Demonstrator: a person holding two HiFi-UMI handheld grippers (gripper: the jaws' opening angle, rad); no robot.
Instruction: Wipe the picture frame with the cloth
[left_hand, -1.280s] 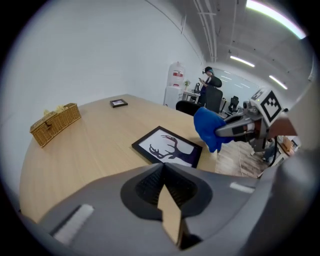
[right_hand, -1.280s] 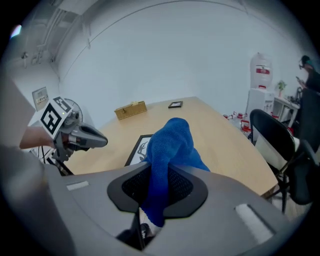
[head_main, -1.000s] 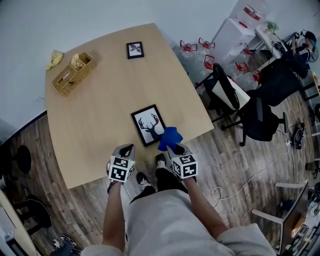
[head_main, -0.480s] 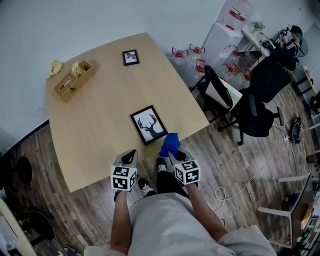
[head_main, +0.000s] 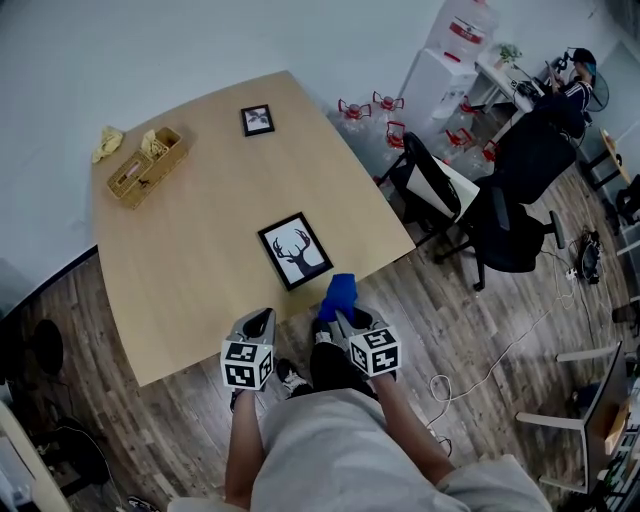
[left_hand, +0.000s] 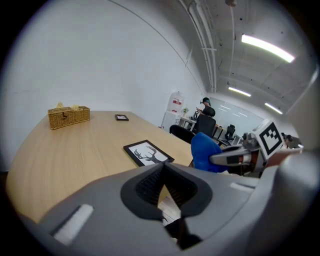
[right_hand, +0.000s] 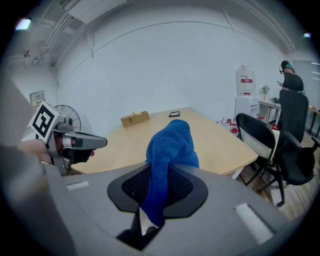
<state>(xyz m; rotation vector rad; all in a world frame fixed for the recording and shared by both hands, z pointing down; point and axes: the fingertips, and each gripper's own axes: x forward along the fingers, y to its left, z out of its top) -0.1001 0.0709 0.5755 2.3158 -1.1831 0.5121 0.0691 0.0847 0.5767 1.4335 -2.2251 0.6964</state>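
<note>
"Where's the cloth?"

"Close in. The right gripper has its jaws clamped on the blue cloth, which bunches up above them just off the table's near edge."

"And the left gripper?"

"Its jaws are pinched almost together with nothing between them. It hangs beside the right one, over the floor."

"The frame?"

"The deer frame lies flat near that edge, just past the cloth and not touching it."

"So how far along?"

"I can't tell if it's been wiped. There's no contact now, so I'd say the wipe itself is left. Farther back sit a small frame and a basket."
</note>
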